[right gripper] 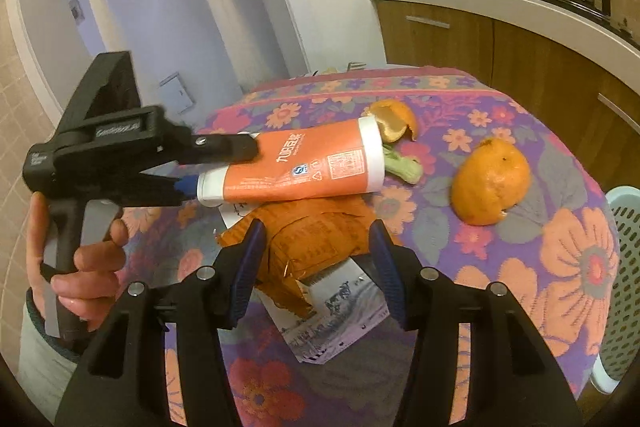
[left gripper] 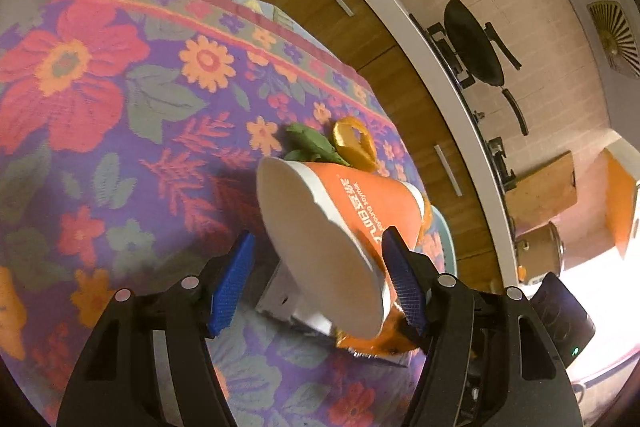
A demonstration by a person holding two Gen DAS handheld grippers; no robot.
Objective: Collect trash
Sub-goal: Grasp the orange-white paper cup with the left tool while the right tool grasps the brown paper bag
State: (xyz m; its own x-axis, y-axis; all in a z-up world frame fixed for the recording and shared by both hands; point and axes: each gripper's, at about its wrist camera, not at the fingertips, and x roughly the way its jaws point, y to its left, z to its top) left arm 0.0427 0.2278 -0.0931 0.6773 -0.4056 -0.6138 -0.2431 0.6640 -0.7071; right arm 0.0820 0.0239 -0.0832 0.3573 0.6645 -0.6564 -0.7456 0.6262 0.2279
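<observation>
The left hand-held gripper (left gripper: 320,279) stands wide around the base end of an orange paper cup (right gripper: 296,163) lying on its side mid-counter; only one blue ribbed pad (left gripper: 402,283) touches its smooth wall. The right hand-held gripper (right gripper: 316,267), half open, straddles a crumpled orange wrapper (right gripper: 316,239) over printed paper (right gripper: 340,311), gripping nothing. Beyond the cup's mouth lie curled orange peel (right gripper: 394,121), a green stalk (right gripper: 404,167) and dimpled peel (right gripper: 490,181) near the counter's (right gripper: 560,267) right edge, beside a perforated basket (right gripper: 624,267).

Your bench (right gripper: 500,107) has a loud floral cloth on it, with two orange peels (right gripper: 490,181), a green veggie scrap (right gripper: 404,167), a crumpled orange wrapper (right gripper: 316,235) and a printed paper slip (right gripper: 340,311).
</observation>
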